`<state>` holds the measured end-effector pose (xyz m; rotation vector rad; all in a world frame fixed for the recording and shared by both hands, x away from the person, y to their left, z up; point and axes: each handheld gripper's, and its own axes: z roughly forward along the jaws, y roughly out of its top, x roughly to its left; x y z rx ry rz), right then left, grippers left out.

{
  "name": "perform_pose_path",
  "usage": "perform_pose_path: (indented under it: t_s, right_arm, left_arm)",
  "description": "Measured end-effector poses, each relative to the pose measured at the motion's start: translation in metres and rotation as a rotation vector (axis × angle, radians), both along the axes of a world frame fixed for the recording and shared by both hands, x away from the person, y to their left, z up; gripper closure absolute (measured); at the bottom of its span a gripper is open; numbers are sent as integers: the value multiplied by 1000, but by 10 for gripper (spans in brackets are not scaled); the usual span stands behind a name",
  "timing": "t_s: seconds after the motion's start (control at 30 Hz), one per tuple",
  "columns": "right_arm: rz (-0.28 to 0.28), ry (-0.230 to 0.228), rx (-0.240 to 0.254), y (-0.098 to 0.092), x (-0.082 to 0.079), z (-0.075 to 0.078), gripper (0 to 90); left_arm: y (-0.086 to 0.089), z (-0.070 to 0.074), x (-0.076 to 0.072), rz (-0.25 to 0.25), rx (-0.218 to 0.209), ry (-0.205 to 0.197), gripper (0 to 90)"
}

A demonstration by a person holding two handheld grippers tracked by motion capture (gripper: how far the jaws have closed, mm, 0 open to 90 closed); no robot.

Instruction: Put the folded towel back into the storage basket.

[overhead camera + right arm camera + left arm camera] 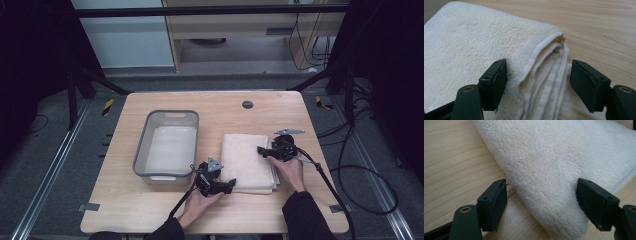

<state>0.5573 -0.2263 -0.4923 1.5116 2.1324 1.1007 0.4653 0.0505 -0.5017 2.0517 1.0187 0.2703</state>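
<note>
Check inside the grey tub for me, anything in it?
The grey tub looks empty: a pale, bare floor shows. Its near wall hides a thin strip of floor at the front edge.

floor [45, 165] – grey, dim | cabinet [235, 35] – pale wood, behind table [150, 210] | cables [370, 175] on floor at right

I find no writing, label, brand, number or sign that I can read here. Nothing is printed on the folded towel [248, 162] under my claws, on the grey tub [141, 146] just beside the towel, or on the wooden table [150, 210] around the towel. The yellow-and-black strips [107, 106] on the floor, well apart from the towel, carry only stripes.
</note>
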Motion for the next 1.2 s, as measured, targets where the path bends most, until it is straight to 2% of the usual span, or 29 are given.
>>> perform_pose_path:
  t_s: [0.07, 0.1, 0.33, 0.4, 0.6, 0.7, 1.1, 1.2]
  right_arm:
    - [-5, 8, 11, 0, 0, -1, 304]
    - [-7, 11, 20, 0, 0, -2, 305]
    - [-6, 20, 32, 0, 1, -4, 314]
    - [-8, 29, 44, 0, 1, -5, 331]
    - [-9, 69, 99, -2, 2, -6, 390]
    - [0, 85, 120, -2, 2, -5, 466]
    - [21, 102, 162, -1, 1, -4, 614]
    - [23, 105, 170, 0, 1, -4, 645]
  left_arm:
    - [0, 0, 1, 0, -5, 9, 244]
    - [1, -1, 2, -1, -15, 26, 244]
    - [0, -2, 1, -8, -12, 15, 246]
    - [-1, -2, 1, -14, -16, 17, 276]
    - [-1, -1, 1, -29, -24, 31, 315]
    - [-2, 0, 1, -37, -24, 42, 350]
    - [-2, 2, 2, -49, -43, 81, 456]
    - [-2, 2, 2, -51, -47, 80, 493]
